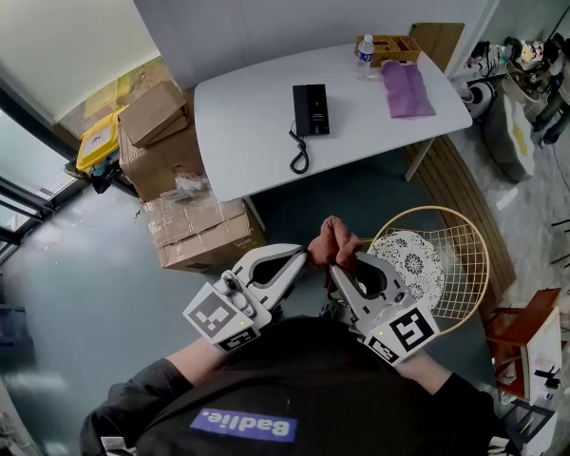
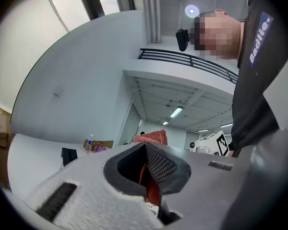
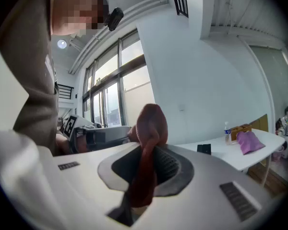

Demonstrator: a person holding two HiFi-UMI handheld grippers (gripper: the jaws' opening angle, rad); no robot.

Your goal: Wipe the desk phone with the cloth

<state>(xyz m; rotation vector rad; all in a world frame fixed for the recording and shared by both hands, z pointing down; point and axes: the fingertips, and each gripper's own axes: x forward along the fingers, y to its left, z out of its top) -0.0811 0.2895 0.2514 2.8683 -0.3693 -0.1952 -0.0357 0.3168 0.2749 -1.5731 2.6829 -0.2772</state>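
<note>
desk phone (image 1: 311, 109): on white table (image 1: 237, 131), 12 o'clock, well apart from both grippers | red-brown cloth (image 1: 334, 241): bunched at centre | left gripper (image 1: 302, 255), 8 o'clock of cloth, jaws clamped on it | right gripper (image 1: 338, 275), 5 o'clock, likewise clamped | purple cloth (image 1: 406, 87): phone's 3 o'clock

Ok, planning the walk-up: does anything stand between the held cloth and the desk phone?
Nothing visible: only floor lies between the cloth and the desk phone; the boxes sit left, the wicker chair right.
</note>
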